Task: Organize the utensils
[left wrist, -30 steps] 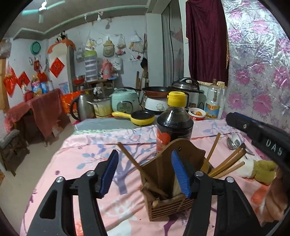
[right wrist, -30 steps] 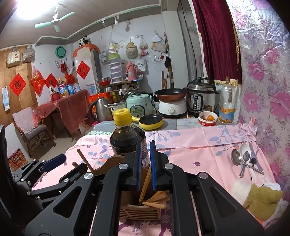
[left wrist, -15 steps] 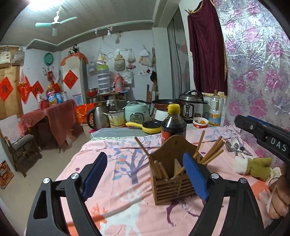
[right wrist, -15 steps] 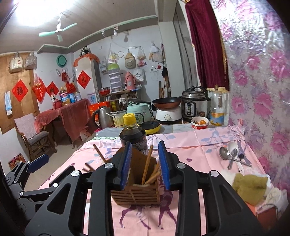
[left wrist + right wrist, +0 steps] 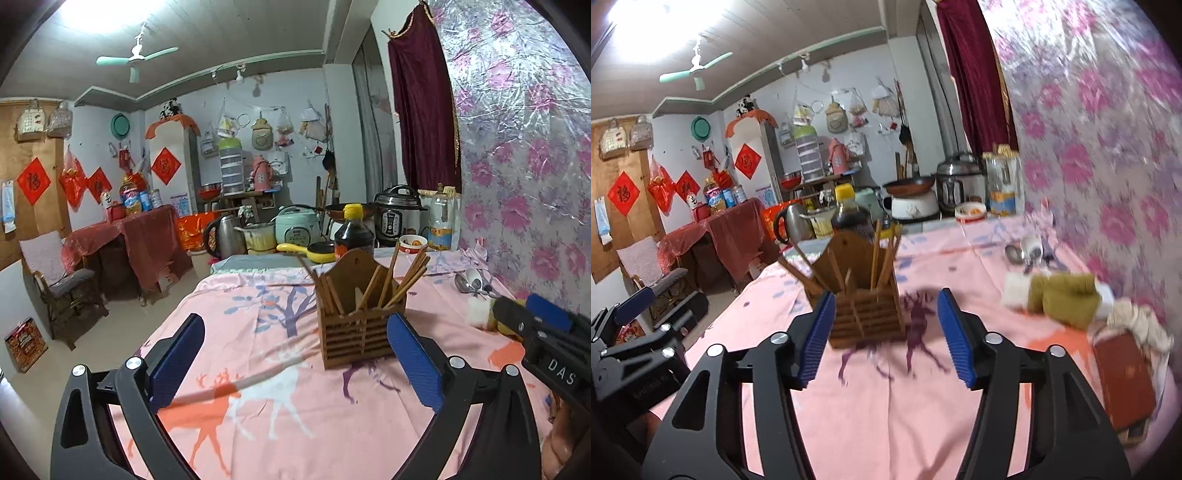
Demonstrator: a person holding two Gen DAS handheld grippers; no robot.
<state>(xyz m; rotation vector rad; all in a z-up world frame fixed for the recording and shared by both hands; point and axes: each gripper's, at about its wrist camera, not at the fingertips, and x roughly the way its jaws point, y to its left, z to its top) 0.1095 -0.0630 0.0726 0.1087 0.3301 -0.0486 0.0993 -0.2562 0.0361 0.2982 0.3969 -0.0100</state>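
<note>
Chopsticks (image 5: 391,280) bunched upright and fanned in wooden holder (image 5: 360,325), centre frame on pink tablecloth (image 5: 258,406). Left gripper (image 5: 295,363) spread wide, nothing between pads; jaws just been opening. Right gripper (image 5: 886,332) partly open, empty, holder beyond its tips; jaws likewise just been opening. Spoons (image 5: 474,282) loose at right edge of cloth, near yellow-green mitt (image 5: 1063,299), well apart from holder. Risks, as judged: holder looks light and top-heavy, so a nudge while reaching could tip it; soy bottle (image 5: 352,234) close behind could get knocked; spoons may slide off cloth.
</note>
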